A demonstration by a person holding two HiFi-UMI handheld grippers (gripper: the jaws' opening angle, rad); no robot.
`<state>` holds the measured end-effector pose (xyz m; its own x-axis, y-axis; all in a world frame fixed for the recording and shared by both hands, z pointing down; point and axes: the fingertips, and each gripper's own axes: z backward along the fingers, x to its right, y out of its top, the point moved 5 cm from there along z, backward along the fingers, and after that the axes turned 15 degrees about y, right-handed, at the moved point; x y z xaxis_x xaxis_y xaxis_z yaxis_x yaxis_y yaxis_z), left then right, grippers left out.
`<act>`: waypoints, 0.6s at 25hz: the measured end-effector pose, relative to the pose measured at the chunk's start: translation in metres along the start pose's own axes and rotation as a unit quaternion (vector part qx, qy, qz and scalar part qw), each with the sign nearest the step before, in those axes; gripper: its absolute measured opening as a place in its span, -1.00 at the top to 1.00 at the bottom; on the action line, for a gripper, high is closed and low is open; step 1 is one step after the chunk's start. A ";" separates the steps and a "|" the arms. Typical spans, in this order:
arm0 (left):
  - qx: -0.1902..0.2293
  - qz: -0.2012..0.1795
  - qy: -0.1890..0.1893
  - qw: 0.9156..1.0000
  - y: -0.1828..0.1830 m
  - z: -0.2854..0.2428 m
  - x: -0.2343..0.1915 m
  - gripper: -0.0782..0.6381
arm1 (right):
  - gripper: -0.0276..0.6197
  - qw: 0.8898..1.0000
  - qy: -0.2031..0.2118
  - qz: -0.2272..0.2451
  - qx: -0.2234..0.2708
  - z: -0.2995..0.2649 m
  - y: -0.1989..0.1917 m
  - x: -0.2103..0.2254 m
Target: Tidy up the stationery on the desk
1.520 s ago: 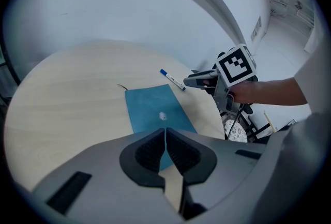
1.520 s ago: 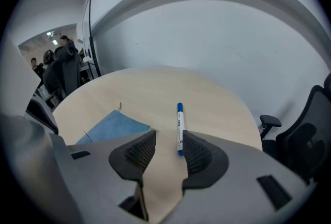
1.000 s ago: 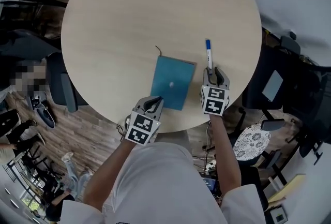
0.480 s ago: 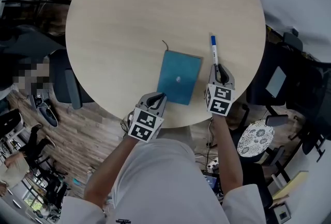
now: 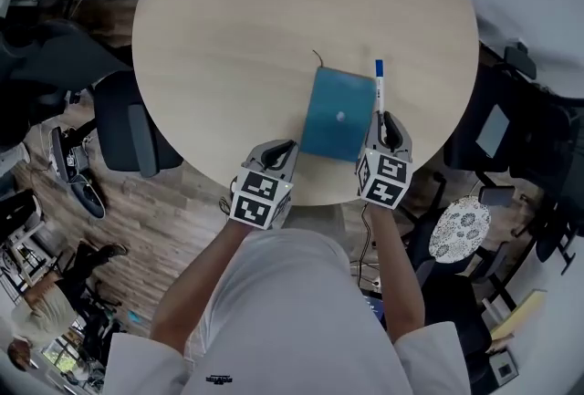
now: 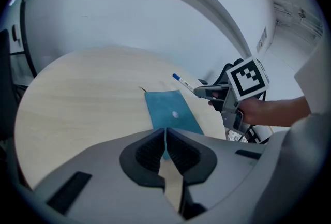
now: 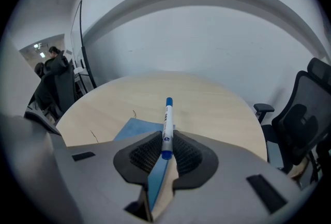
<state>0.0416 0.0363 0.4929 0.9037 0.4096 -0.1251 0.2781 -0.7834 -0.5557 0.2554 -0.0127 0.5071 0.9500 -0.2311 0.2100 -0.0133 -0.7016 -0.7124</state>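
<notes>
A teal notebook (image 5: 339, 113) lies flat on the round wooden table (image 5: 255, 19) near its front edge. My right gripper (image 5: 385, 121) is shut on a white pen with a blue cap (image 5: 379, 88). The pen points away from me, along the notebook's right edge. In the right gripper view the pen (image 7: 167, 124) sticks out between the pads, with the notebook (image 7: 137, 129) below it. My left gripper (image 5: 288, 147) is shut with nothing in it, at the notebook's near left corner. In the left gripper view the notebook (image 6: 170, 114) lies just past the closed tips (image 6: 165, 132).
A black office chair (image 5: 137, 133) stands at the table's left side, and more chairs (image 5: 497, 129) stand at the right. A dark chair (image 7: 302, 114) is close on the right in the right gripper view. The rest of the tabletop is bare wood.
The gap between the held pen and the notebook has closed, and the pen is now along the notebook's right edge. The notebook sits straighter and farther right relative to my left gripper.
</notes>
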 end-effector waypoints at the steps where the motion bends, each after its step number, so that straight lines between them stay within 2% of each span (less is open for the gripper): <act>1: 0.003 0.003 0.002 1.000 -0.002 0.003 -0.004 0.70 | 0.64 1.000 0.001 -0.003 0.000 0.002 -0.003 -0.009; 6: 0.013 0.008 0.003 1.000 -0.015 0.022 -0.022 0.70 | 0.64 1.000 0.005 -0.013 -0.002 0.008 -0.016 -0.049; 15: 0.006 0.011 0.007 1.000 -0.060 0.054 -0.056 0.70 | 0.64 0.999 0.025 -0.039 -0.019 -0.009 -0.046 -0.124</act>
<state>-0.0433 0.0857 0.4883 0.9138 0.3861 -0.1265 0.2542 -0.7862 -0.5633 0.1356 0.0420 0.5198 0.9322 -0.2076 0.2965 0.0465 -0.7436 -0.6670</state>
